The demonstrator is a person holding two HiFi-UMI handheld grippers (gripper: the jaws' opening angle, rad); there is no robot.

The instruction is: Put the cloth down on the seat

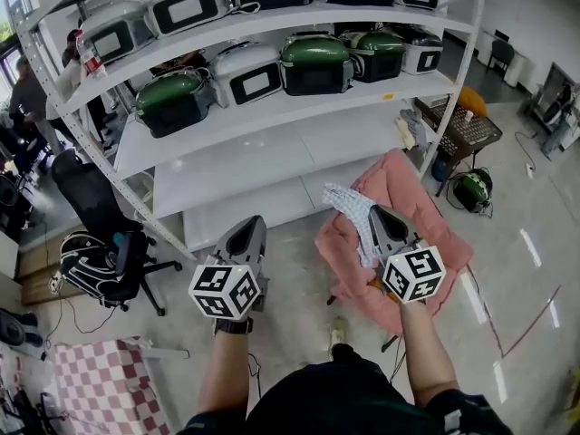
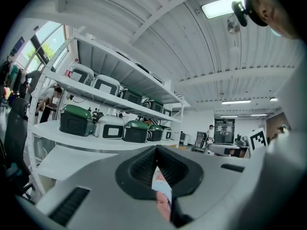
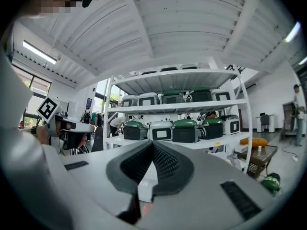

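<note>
Cloth [image 1: 344, 202] draped on seat [image 1: 426, 216], clear from head view; left gripper [image 2: 156, 148], right gripper [image 3: 152, 143] pressed together.

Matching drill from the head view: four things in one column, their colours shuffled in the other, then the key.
Things:
1. cloth
2. seat
3. office chair
4. sheet at lower left

Colours:
A. black
B. pink
C. red and white checks
D. white with a fine pattern

Pairs: 1-D, 2-B, 3-A, 4-C
</note>
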